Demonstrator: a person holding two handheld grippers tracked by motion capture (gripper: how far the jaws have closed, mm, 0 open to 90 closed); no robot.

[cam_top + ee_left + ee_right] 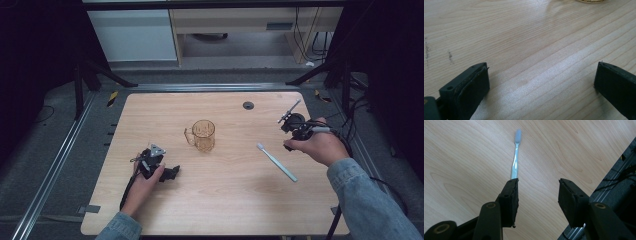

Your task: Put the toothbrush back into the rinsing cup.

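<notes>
While the right gripper (537, 192) is hovering over the table (461, 157), its jaws are standing partly apart, gripping nothing. Just ahead of its left jaw, the toothbrush (515, 160) is lying flat, untouched. Farther off, the left gripper (541, 77) is gaping empty.

The cup (202, 135) stands upright near the centre of the table (225, 200). The toothbrush (276, 161) lies flat to its right (well apart from it), between the cup and the right gripper (295, 131). The left gripper (159, 169) rests front-left of the cup.
</notes>
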